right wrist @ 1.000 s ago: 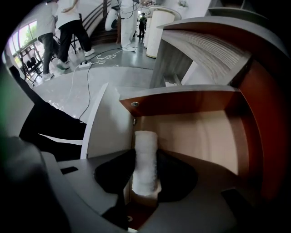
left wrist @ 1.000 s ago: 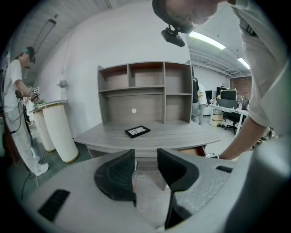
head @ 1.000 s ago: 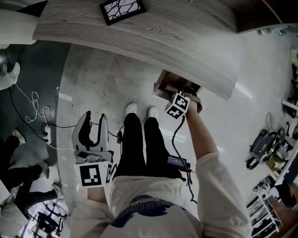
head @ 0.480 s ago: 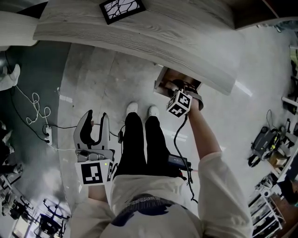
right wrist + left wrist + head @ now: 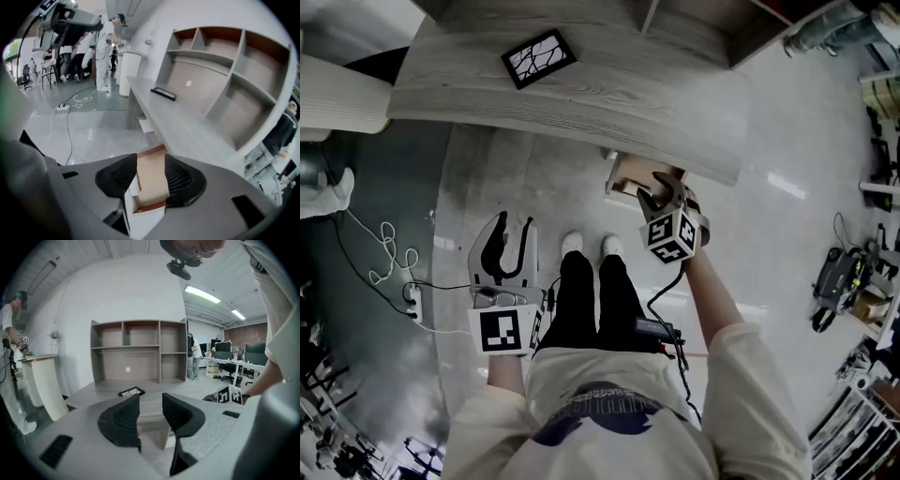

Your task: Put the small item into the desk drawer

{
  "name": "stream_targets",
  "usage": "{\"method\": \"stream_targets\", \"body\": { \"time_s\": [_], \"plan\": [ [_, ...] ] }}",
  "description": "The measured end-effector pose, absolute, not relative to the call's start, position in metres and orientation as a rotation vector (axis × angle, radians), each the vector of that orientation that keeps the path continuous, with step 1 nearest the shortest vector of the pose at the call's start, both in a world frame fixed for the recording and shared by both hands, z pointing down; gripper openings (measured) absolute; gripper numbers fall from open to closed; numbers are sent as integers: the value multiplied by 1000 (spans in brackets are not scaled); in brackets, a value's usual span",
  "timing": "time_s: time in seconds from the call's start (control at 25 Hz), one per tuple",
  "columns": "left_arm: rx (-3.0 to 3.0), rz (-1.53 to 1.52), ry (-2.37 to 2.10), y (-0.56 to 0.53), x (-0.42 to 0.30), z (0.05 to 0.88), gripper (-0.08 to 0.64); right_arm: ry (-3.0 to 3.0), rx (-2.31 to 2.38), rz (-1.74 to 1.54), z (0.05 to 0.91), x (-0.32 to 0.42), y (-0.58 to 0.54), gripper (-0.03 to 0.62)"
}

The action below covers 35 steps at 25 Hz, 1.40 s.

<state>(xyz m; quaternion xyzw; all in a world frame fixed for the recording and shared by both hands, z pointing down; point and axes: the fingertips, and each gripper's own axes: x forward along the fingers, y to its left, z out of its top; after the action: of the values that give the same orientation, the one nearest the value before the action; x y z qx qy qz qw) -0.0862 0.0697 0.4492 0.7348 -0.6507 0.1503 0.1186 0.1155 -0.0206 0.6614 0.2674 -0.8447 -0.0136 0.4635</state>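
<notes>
The desk drawer [image 5: 625, 178] stands pulled out from under the grey wooden desk [image 5: 581, 94]. My right gripper [image 5: 661, 194] hovers over its front end, jaws open. In the right gripper view the drawer's bare brown floor [image 5: 151, 187] shows between the open jaws of that gripper [image 5: 151, 161], with nothing held. I cannot make out the small item in any view. My left gripper [image 5: 514, 232] hangs to the left of the person's legs, away from the drawer. Its jaws [image 5: 150, 401] are open and empty, facing the desk.
A black-framed picture [image 5: 539, 58] lies on the desktop, below a shelf unit [image 5: 136, 350]. White cables [image 5: 384, 248] and a power strip trail on the floor at left. Equipment [image 5: 839, 281] lies on the floor at right. People stand in the background [image 5: 105, 51].
The right gripper has drawn back a little from the drawer towards the person. The left gripper has come up and forward. The head view has tilted and shows more of the desktop.
</notes>
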Motion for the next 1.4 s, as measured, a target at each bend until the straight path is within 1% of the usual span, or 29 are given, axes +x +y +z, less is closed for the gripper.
{"method": "stream_targets", "body": {
  "time_s": [0.24,0.44,0.56,0.68,0.84,1.0,1.08,1.24,1.32,1.4],
  "plan": [
    [2337,303,-1878,28,-60,384,141,-2200,1025,6,533,127,-32,183],
    [2469,176,-1830,13,-26,337,141,-2303,1309,18,436,140,-26,176],
    [2541,108,-1793,5,-5,313,141,-2355,1448,2,390,146,-20,168],
    [2609,49,-1767,-1,15,294,141,-2407,1551,-28,355,152,-13,146],
    [2688,11,-1756,-9,34,276,141,-2427,1705,-83,322,164,-6,118],
    [2737,-28,-1763,-14,45,263,136,-2437,1860,-179,299,179,3,46],
    [2757,-42,-1777,-18,46,258,114,-2440,1908,-207,294,185,7,30],
    [2805,-22,-1805,-24,47,257,27,-2432,1950,-252,292,191,11,11],
    [2841,0,-1803,-25,51,258,9,-2421,1961,-259,293,194,11,5],
    [2859,-21,-1795,-27,55,256,9,-2411,1974,-259,294,197,10,0]
  ]
}}
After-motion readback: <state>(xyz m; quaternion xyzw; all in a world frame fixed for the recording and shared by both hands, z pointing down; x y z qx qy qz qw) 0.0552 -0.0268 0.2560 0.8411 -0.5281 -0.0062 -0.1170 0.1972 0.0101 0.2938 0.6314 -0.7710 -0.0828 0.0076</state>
